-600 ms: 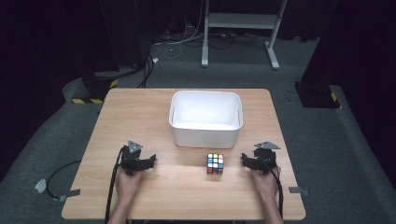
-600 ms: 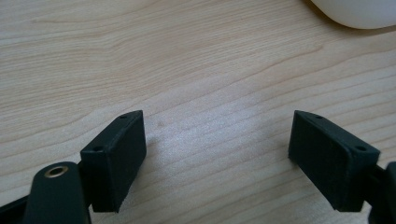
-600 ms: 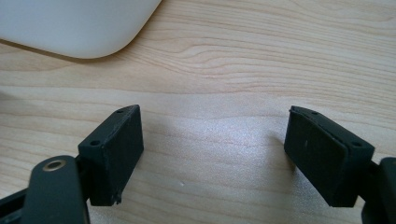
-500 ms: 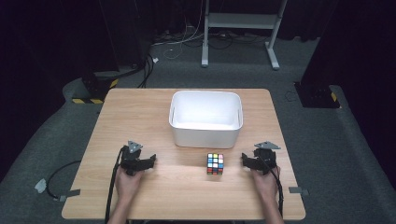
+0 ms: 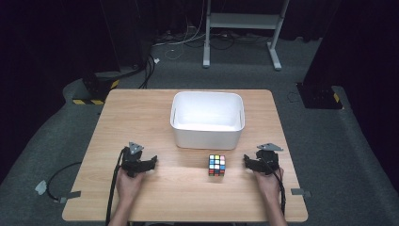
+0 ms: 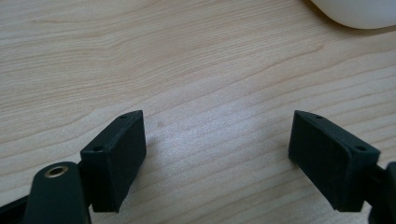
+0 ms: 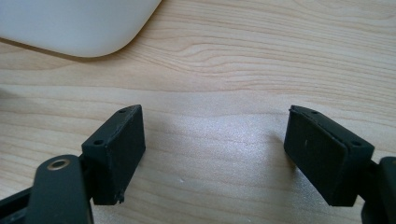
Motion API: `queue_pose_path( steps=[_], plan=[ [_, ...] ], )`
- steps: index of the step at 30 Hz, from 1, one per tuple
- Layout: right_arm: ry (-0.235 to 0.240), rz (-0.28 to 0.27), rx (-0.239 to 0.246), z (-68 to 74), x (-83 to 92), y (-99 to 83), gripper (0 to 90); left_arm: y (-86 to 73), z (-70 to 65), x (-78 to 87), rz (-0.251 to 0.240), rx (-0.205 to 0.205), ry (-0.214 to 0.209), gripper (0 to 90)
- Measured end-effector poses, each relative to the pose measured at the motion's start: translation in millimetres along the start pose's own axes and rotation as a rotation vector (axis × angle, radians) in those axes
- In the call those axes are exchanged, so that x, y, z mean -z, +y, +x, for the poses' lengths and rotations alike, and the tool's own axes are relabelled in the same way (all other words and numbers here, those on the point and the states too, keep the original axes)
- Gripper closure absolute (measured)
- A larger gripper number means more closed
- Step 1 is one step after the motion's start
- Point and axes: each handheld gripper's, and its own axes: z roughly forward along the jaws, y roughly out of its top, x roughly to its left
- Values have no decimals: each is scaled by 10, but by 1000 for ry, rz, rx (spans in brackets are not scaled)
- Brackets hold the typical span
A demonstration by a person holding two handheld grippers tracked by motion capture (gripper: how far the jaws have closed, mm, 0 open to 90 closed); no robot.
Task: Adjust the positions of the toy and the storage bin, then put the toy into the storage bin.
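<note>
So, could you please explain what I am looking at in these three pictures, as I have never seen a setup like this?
A person sits at a wooden table holding a hand-operated gripper in each hand. The high view looks down from above: left gripper, right gripper. The other two pictures come from cameras riding on each gripper, looking along its two black fingers. Both are open and hold nothing. On the table lie a white bin and a colourful puzzle cube, nearer the right gripper.

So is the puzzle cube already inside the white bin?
No, the puzzle cube sits on the table in front of the white bin.
</note>
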Motion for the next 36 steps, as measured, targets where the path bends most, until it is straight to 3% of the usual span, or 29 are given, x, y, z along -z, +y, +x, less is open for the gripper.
queue_pose_path(
  steps=[21, 31, 36],
  plan=[
    [2, -13, 16, 21, 46, -36, 211, 0, 1, 0, 0, 1, -1, 192],
    [36, -38, 45, 133, 237, -156, 209, 1, 4, 0, 1, -2, -2, 192],
    [81, -52, 68, 202, 320, -198, 183, 1, 5, 0, 1, -2, -2, 192]
  ],
)
